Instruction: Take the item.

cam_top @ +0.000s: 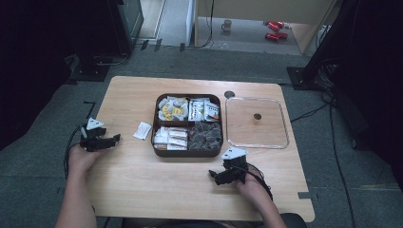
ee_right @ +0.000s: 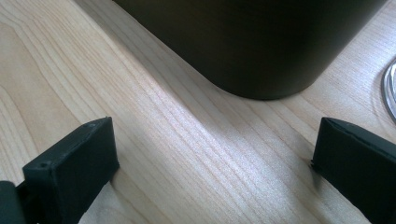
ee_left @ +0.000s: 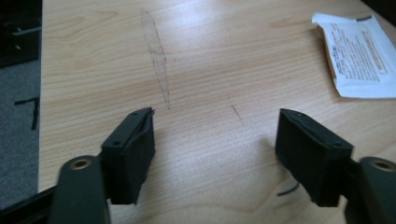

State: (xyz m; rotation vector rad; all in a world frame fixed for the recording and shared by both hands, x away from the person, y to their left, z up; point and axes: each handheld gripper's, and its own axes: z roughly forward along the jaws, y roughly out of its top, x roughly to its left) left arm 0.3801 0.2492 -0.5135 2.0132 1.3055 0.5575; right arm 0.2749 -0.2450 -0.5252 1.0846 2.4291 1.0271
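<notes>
A dark brown box [cam_top: 188, 151] with four compartments of wrapped snacks sits mid-table. One white sachet [cam_top: 142, 130] lies on the wood just left of it, and the same sachet [ee_left: 359, 56] appears at the upper right of the left gripper view. My left gripper [cam_top: 114, 139] rests near the table's left edge, open and empty [ee_left: 217, 140], pointing toward the sachet. My right gripper [cam_top: 212, 175] lies at the front, below the box's right corner, open and empty [ee_right: 215, 154], with the box's rounded dark wall [ee_right: 252, 42] close ahead.
A clear square lid [cam_top: 256, 122] lies flat right of the box; its edge [ee_right: 390, 88] shows at the right of the right gripper view. A round hole [cam_top: 229, 94] is in the tabletop behind it. Stands and cables ring the table on the floor.
</notes>
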